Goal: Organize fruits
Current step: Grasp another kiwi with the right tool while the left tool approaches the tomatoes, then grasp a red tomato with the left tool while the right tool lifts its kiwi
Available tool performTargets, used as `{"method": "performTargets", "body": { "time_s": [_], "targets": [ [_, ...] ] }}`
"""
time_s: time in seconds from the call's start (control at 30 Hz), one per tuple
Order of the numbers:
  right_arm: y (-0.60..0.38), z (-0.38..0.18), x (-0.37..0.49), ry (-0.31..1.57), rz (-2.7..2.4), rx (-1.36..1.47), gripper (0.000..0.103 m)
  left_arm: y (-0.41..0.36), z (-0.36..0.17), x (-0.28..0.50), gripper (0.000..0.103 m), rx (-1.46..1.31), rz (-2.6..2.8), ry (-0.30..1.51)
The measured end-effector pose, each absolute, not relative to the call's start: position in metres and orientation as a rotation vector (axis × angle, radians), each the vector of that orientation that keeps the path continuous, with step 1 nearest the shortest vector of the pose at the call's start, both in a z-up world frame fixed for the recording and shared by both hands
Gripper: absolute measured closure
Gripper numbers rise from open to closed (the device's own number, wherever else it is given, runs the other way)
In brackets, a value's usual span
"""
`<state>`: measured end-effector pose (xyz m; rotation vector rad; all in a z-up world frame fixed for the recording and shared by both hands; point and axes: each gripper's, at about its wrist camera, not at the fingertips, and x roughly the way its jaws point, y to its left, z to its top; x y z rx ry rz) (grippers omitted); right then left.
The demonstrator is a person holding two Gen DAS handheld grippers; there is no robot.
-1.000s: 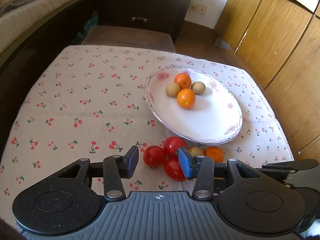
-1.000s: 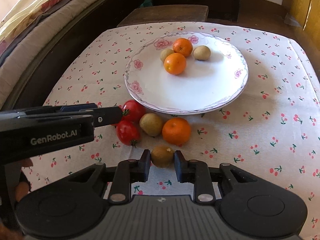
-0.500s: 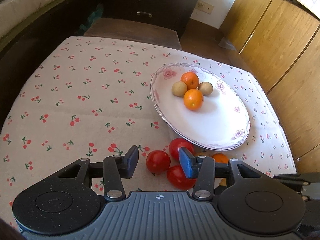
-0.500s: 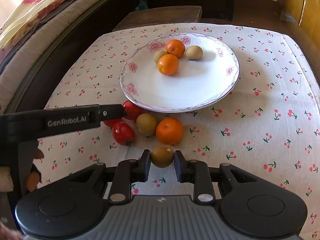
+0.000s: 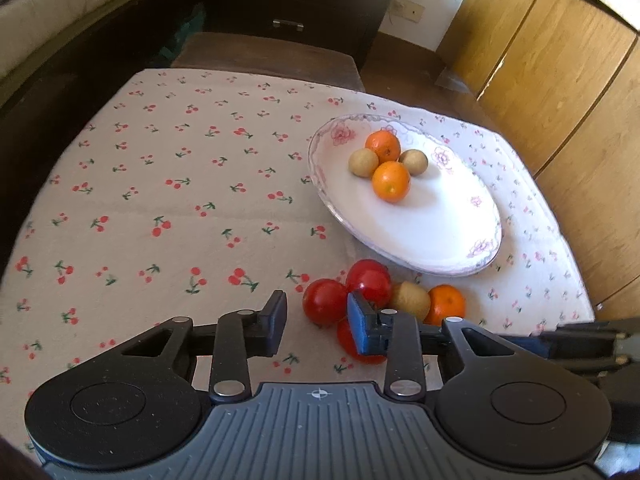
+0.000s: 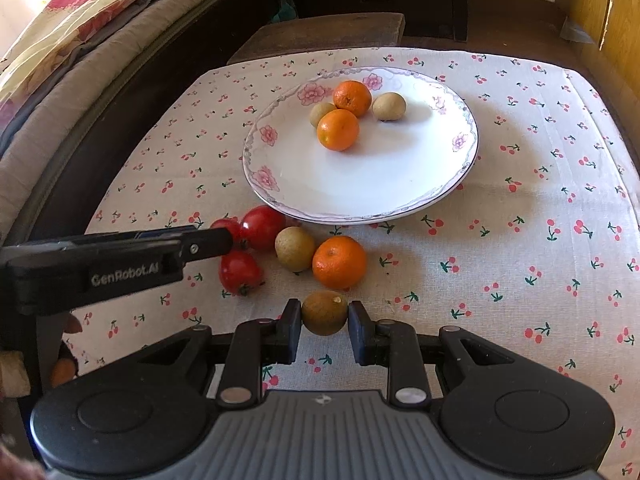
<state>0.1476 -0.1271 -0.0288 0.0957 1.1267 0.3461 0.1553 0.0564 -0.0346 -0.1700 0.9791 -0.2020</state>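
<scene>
A white flowered plate (image 6: 400, 184) holds two oranges (image 6: 338, 129) and two brown round fruits (image 6: 389, 106). In front of it on the cherry-print cloth lie three red tomatoes (image 6: 262, 227), a brown fruit (image 6: 295, 249) and an orange (image 6: 339, 262). My right gripper (image 6: 324, 320) is shut on another brown fruit (image 6: 324, 312), held just above the cloth. My left gripper (image 5: 316, 318) is open and empty, its fingers around the nearest tomatoes (image 5: 325, 307); the plate (image 5: 440, 240) lies beyond. The left gripper also shows from the side in the right wrist view (image 6: 208, 240).
The table is small, with cloth edges near on all sides. A dark stool (image 6: 320, 34) and a dark drawer unit (image 5: 312, 4) stand behind it. A bed (image 6: 80, 40) runs along the left. Wooden cabinets (image 5: 560, 72) stand on the right.
My right gripper has lifted the brown fruit slightly and moved toward the plate. My left gripper has eased back and left, staying open by the tomatoes.
</scene>
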Motion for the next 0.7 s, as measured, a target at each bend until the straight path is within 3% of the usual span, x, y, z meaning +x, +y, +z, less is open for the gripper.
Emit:
{"method": "performTargets", "body": {
  "time_s": [0.37, 0.7],
  "targets": [
    [-0.133, -0.023, 0.146, 1.115, 0.342, 0.103, 0.076, 0.065, -0.028, 0.138, 0.062, -0.206, -0.200, 0.978],
    [-0.153, -0.022, 0.144, 1.111, 0.299, 0.128, 0.076, 0.026, -0.032, 0.144, 0.061, -0.169, -0.275, 0.990]
  ]
}}
